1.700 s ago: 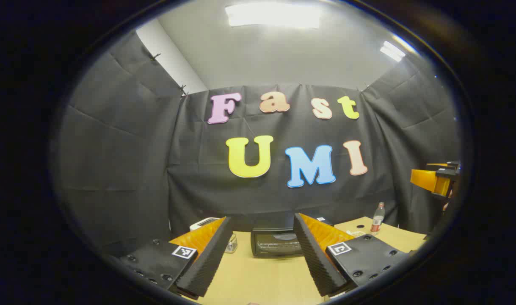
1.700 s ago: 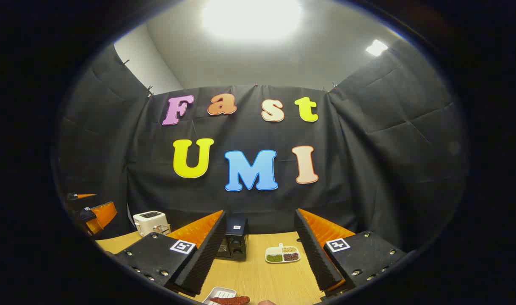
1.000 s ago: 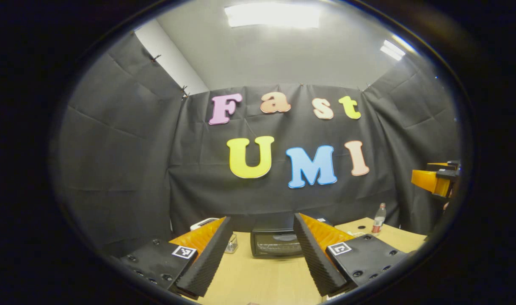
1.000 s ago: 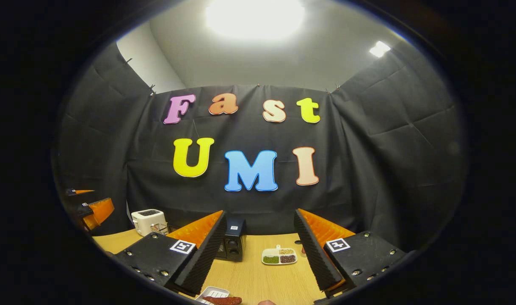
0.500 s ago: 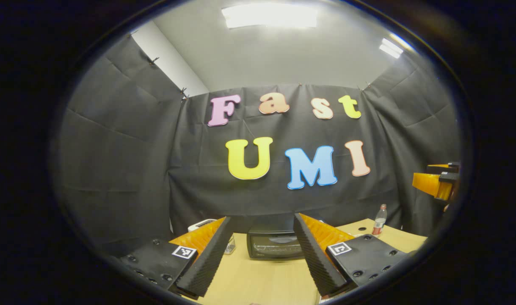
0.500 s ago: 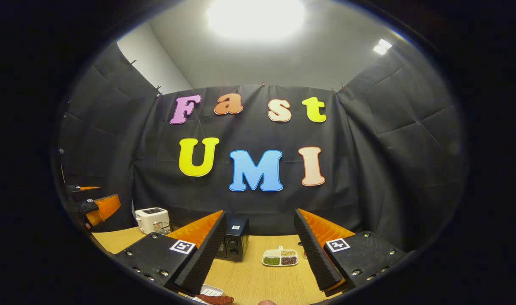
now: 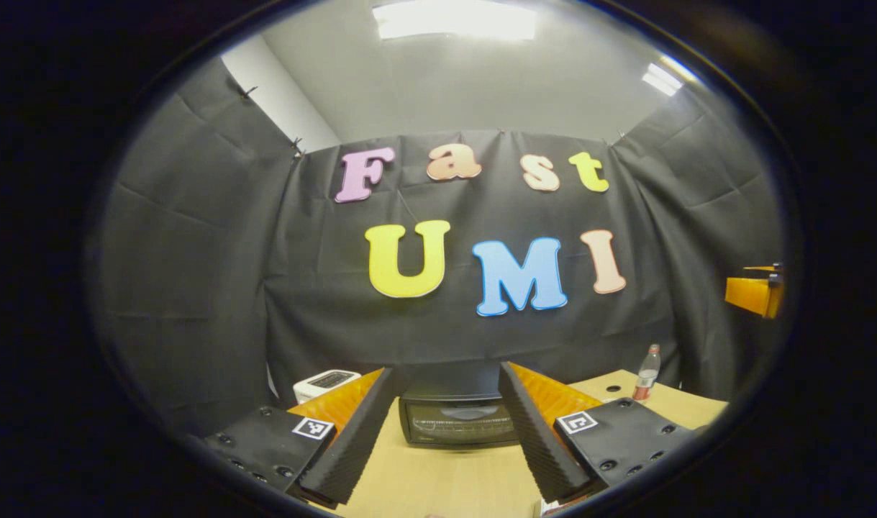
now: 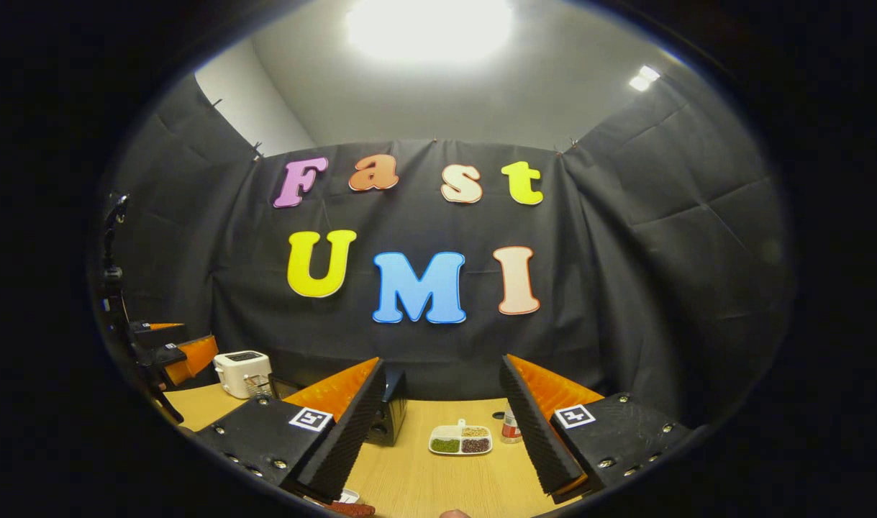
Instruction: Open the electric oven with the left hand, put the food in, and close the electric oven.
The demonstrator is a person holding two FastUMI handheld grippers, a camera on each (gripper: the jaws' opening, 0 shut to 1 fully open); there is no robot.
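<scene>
The black electric oven (image 7: 457,422) stands at the back of the wooden table (image 7: 445,482), its glass door closed. My left gripper (image 7: 447,370) is open, short of the oven, which shows between its fingers. In the right gripper view my right gripper (image 8: 443,363) is open and holds nothing. The oven's side (image 8: 392,416) peeks out behind its left finger. A reddish sausage (image 8: 350,509) on a white plate (image 8: 347,496) lies at the bottom edge, below that gripper. The left gripper (image 8: 185,356) shows far left, the right gripper (image 7: 756,293) far right.
A white toaster (image 7: 326,383) (image 8: 242,373) stands left of the oven. A divided dish of beans (image 8: 460,440) and a small bottle (image 8: 511,427) (image 7: 647,372) stand to the oven's right. A dark stand (image 8: 111,288) rises at the left edge.
The left gripper has moved nearer the oven, which looks larger now. The right gripper has shifted; the sausage plate slid toward the bottom edge and the bottle came into sight.
</scene>
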